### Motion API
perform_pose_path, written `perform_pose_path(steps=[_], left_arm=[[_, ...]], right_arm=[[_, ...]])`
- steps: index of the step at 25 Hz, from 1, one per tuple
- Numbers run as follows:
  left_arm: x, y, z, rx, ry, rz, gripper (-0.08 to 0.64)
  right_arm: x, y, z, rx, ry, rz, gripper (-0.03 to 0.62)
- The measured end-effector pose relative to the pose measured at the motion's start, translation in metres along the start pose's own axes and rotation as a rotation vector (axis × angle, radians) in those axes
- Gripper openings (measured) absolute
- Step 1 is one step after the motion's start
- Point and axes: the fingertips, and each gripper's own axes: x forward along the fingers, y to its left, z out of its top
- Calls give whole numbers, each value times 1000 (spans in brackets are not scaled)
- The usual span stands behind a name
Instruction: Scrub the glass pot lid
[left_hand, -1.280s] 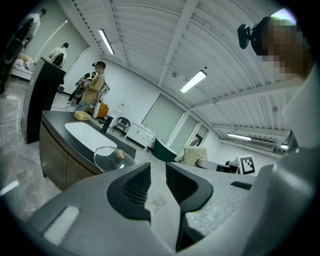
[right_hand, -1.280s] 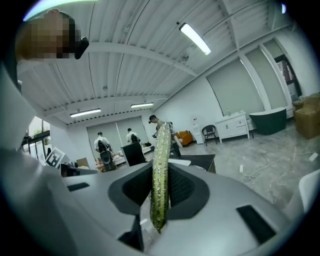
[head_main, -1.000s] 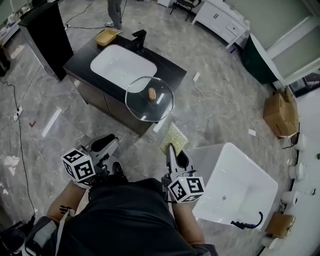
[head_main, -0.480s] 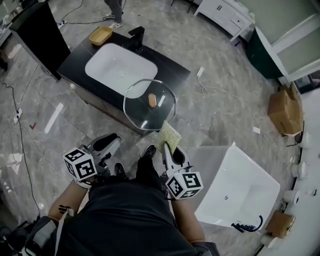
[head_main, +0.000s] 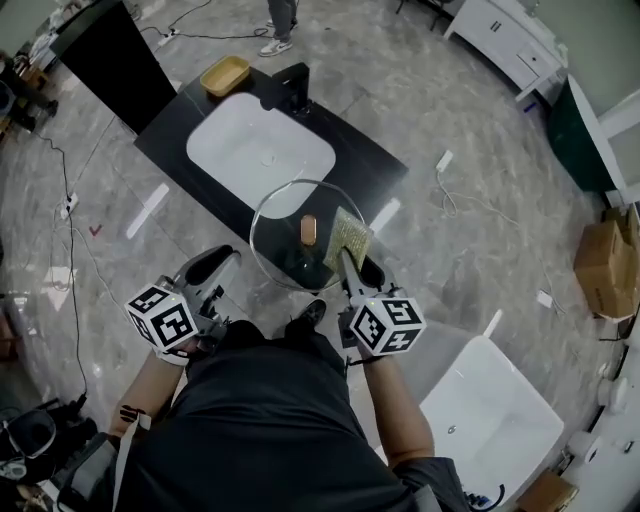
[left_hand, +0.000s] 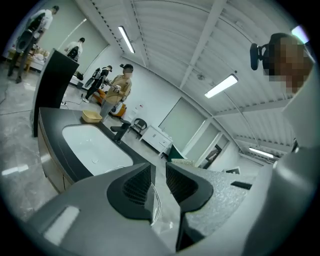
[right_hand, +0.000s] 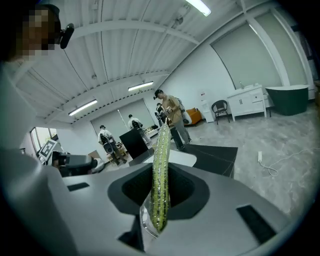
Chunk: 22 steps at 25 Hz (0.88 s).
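Note:
A round glass pot lid (head_main: 290, 205) with a tan knob (head_main: 308, 230) hangs level over the front edge of the black vanity. My left gripper (head_main: 224, 260) is at the lid's left edge. In the left gripper view its jaws (left_hand: 159, 170) stand almost together, and the lid's thin metal rim (left_hand: 156, 204) runs between them. My right gripper (head_main: 352, 268) is shut on a yellow-green sponge (head_main: 350, 236), which lies over the lid's right part. The sponge (right_hand: 161, 165) stands edge-on between the right jaws (right_hand: 161, 189).
The black vanity top (head_main: 350, 160) carries a white basin (head_main: 260, 150), a black faucet (head_main: 294, 86) and a yellow tray (head_main: 225, 73). A black cabinet (head_main: 120, 60) stands at its left. A white bathtub (head_main: 500, 420) is at lower right. Cables cross the floor, and a person stands behind the vanity.
The vanity and lid have drawn closer beneath me. My right gripper has carried the sponge up from below the lid onto its right part. The left gripper keeps its place.

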Motion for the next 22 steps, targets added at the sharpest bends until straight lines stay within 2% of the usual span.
perform_pose_path(steps=[6, 10, 14, 17, 22], left_arm=[[12, 31, -3, -90, 23, 81, 97], [20, 58, 13, -100, 45, 73, 97], [21, 86, 33, -108, 43, 48, 97], [14, 109, 43, -147, 39, 51, 97], [0, 144, 58, -193, 23, 83, 97]], right_arm=[[58, -45, -2, 93, 110, 23, 69], [104, -59, -5, 177, 194, 18, 69], [158, -50, -15, 255, 323, 50, 69], [200, -38, -30, 289, 432, 68, 69], [254, -23, -58, 270, 572, 45, 69]])
